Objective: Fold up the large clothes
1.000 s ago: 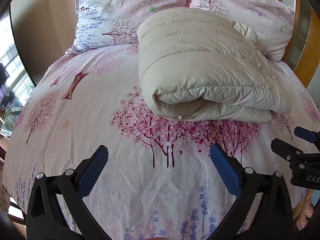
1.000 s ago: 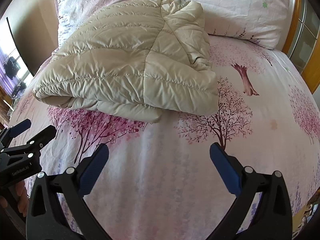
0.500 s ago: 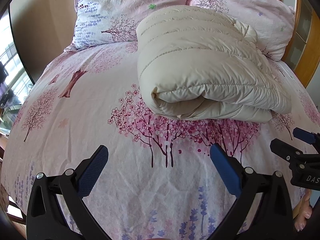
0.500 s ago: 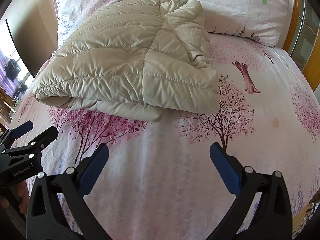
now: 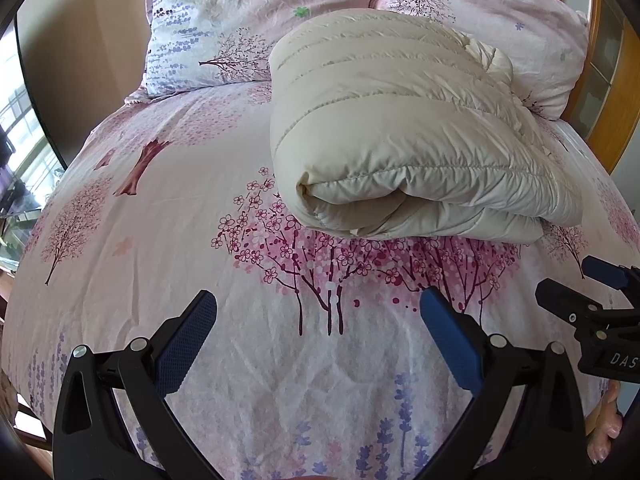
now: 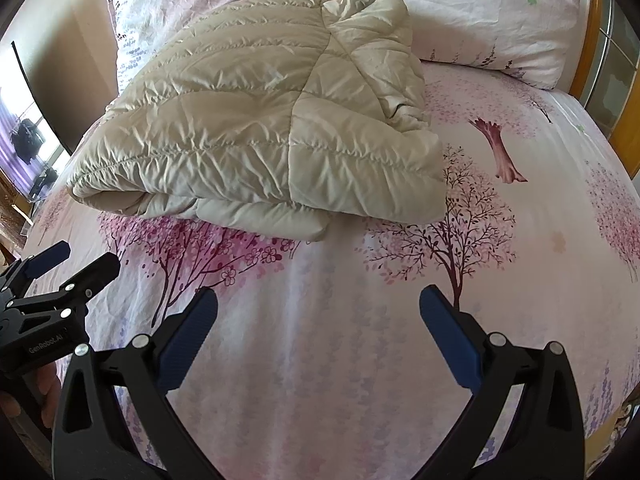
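Cream quilted jacket (image 5: 404,128) folded into thick bundle, lying on bed (image 5: 160,240) w/ pink tree-print sheet, far end touching two pillows (image 5: 248,16) at headboard. Left tool (image 5: 318,334) low over bare sheet near bed's front edge, blue pads spread wide, nothing between them. Right tool (image 6: 318,334) same: spread wide, empty, over sheet just short of bundle's right front corner. From left view, right tool seen at right edge w/ fingertips of hand below; from right view, left tool at left edge. Vs. half a sec and one sec back: almost no change. Bundle same shape and same spot, no new crease or slump; both tools gaping just as wide; only small drift of left view, pillows and bundle sitting slightly lower in frame, approx. a slight tilt or pull-back. Not touching fabric at any of the three moments. Meaning for task, as judgement: fold looks finished, layers stacked and rolled edge facing front, tools clear of it and holding off, so prob. end of job or pause before last tidy. Loose flap at right front corner (image 6: 400,184) overhanging lower layers, a bit uneven; hood or collar bunched at far right (image 6: 372,20), might want a press flat. Puffy fill likely to spring open if left untucked.
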The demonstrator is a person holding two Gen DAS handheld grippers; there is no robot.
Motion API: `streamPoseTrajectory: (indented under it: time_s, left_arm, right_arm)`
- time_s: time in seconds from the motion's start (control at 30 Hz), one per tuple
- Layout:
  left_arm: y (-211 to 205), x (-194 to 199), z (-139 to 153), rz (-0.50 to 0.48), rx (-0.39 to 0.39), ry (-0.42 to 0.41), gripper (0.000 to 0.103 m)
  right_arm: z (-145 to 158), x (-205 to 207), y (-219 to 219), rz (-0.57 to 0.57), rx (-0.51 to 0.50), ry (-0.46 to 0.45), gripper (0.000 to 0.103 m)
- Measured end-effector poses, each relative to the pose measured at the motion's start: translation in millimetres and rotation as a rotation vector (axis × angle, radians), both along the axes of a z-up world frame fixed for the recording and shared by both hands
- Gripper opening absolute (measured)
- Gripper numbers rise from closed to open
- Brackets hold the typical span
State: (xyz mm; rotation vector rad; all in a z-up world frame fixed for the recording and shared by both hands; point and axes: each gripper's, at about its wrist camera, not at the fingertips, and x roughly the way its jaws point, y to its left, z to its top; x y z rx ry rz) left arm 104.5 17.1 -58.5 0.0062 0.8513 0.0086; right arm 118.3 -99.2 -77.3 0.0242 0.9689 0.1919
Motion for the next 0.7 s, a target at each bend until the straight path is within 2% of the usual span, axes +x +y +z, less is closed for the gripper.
streamPoseTrajectory:
  time_s: [0.27, 0.7]
  left_arm:
    - [-0.9, -0.3, 0.0, -0.017, -0.023, 0.0, 0.102]
    - [-1.3, 1.3, -0.6, -0.006, 0.011, -0.002, 0.102]
  right_arm:
    - [-0.8, -0.2, 2.6, 0.006, 0.008, 0.004, 0.101]
    - [-1.4, 0.4, 1.0, 0.006, 0.012, 0.005, 0.101]
